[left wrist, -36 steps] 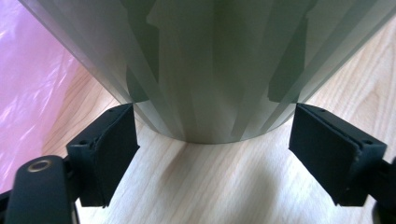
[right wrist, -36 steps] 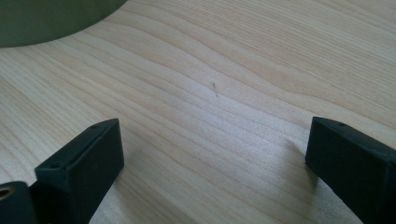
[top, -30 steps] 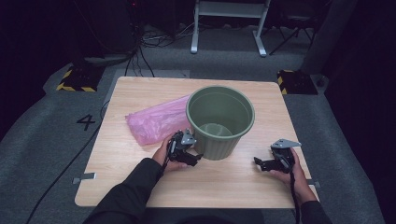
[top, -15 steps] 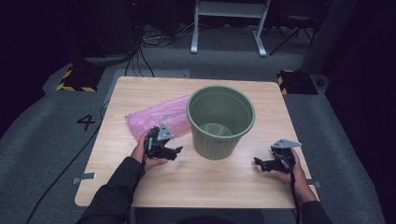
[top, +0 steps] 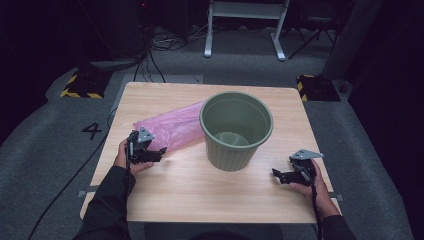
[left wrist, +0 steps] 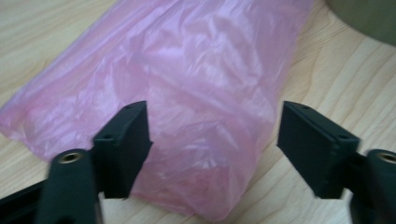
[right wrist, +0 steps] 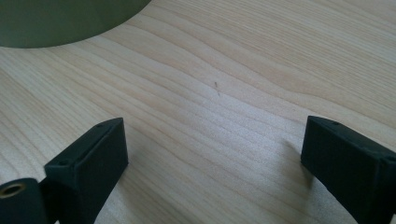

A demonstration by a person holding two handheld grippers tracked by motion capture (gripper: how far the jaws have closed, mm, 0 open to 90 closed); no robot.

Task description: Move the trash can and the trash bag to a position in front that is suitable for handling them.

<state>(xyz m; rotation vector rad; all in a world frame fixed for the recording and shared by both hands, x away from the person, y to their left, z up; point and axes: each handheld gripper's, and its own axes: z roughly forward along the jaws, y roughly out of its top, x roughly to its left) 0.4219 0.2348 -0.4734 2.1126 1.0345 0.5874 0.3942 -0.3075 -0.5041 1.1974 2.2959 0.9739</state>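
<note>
The left gripper (top: 159, 151) sits left of the green bucket (top: 236, 130), at the near end of the pink plastic bag (top: 172, 128). Its jaws stand spread wide apart; in the left gripper view (left wrist: 212, 154) they straddle the crumpled end of the bag (left wrist: 187, 93) without closing on it. The bag lies flat on the wooden table (top: 200, 195), running from the bucket's left side toward the table's left edge, touching or passing behind the bucket wall. The right gripper (top: 276, 175) rests to the right of the bucket and nearer the person, jaws released and parted over bare wood (right wrist: 215, 154), grasping nothing. The bucket stands upright.
</note>
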